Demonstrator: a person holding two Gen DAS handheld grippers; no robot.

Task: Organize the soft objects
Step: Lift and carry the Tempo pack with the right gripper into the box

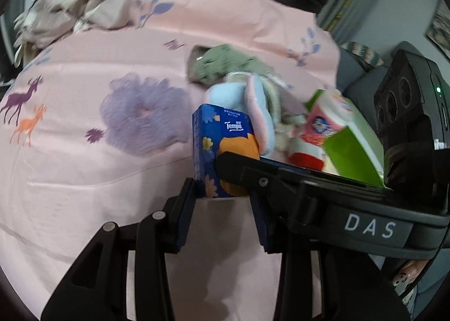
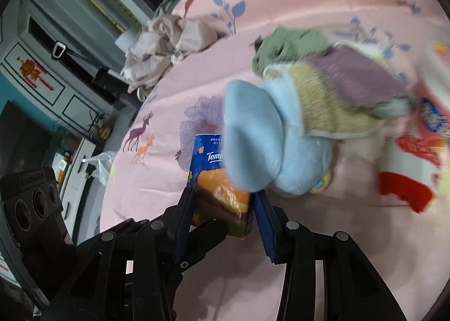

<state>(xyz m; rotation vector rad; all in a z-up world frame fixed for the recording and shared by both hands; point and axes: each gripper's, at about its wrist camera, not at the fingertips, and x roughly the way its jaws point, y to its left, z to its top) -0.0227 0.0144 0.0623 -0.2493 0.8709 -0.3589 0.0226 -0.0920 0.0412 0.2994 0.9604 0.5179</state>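
One blue Tempo tissue pack (image 1: 225,152) sits between the tool's fingers. Beyond it lie one light-blue plush toy (image 1: 239,101), one green garment (image 1: 222,65) and one crumpled beige cloth (image 1: 76,8). To the right: one pink-and-red tissue pack (image 1: 317,129), one green box (image 1: 354,149).

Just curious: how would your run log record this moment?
left gripper: shut on blue Tempo tissue pack | right gripper: also around pack | pink bedsheet beneath

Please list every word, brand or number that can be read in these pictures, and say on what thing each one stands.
"Tempo": on the blue tissue pack, cut to "Temp" in the right wrist view.
"DAS": on the right gripper's grey body.
Small print above "Tempo": too small.
Pink package logo: blurred.
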